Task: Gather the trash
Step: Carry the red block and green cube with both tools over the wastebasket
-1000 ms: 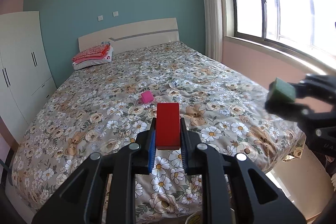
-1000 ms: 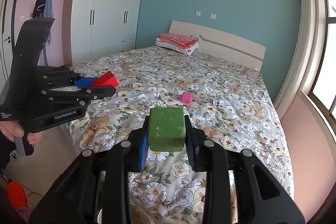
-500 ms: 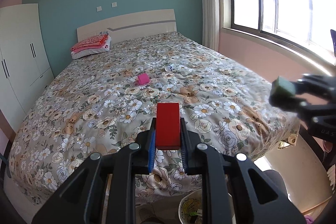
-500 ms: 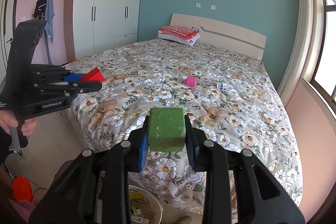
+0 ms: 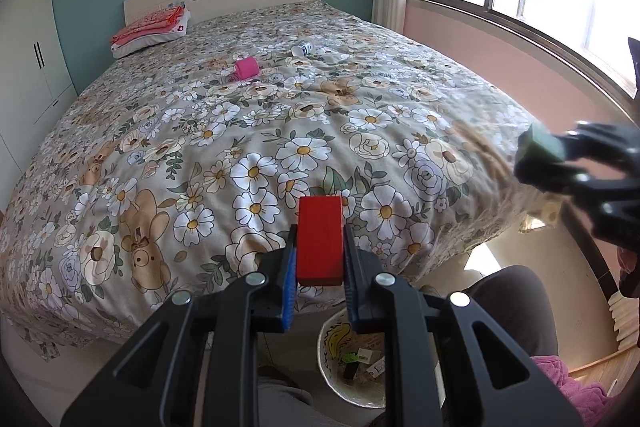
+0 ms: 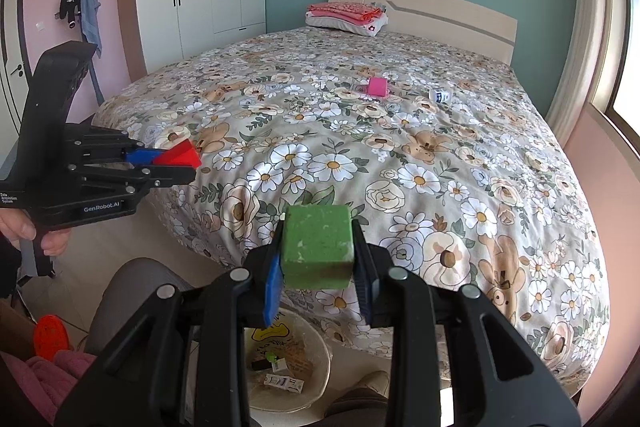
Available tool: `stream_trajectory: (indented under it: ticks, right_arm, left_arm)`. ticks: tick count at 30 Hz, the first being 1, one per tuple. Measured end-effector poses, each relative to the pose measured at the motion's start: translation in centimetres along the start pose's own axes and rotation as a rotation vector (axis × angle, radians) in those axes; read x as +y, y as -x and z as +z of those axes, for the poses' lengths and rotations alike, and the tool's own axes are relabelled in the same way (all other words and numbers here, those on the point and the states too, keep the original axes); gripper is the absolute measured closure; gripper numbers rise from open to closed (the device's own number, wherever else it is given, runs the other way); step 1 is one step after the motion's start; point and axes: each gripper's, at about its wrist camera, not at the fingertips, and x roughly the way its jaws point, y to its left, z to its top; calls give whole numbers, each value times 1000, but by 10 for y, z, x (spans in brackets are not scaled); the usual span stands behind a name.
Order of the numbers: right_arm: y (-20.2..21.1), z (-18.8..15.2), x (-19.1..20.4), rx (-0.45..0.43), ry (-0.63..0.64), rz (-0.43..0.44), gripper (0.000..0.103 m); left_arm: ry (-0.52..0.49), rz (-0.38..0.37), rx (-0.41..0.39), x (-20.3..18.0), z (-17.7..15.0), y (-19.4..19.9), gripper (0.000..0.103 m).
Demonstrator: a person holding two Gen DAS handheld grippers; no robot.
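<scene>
Left gripper (image 5: pixel 320 259): fingers pinch red block (image 5: pixel 320 241) on its side faces. Right gripper (image 6: pixel 318 259): fingers pinch green cube (image 6: pixel 318 247) the same way. Both hang past the foot of the bed (image 6: pixel 400 163).
Bin (image 6: pixel 320 379) on the floor at 6 o'clock in both views, just under the fingers, litter already inside.
Block looks rigid and light. Cube looks foam-like, scuffed, probably squashy; light squeeze is enough.
Farther out, mid-bed at 12: pink item (image 6: pixel 377 86), small and boxy, take it across flat sides. Just right of it, white bottle (image 6: pixel 439 95) on its side, likely rolls; grip across the body.
</scene>
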Motion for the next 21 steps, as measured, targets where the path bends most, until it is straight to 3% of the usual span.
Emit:
stream_trajectory:
  ticks: [21]
  right_arm:
    - [-136,-143,22,383,-123,116,71]
  left_arm:
    - [56,-126,352,-12,-118,-136,81]
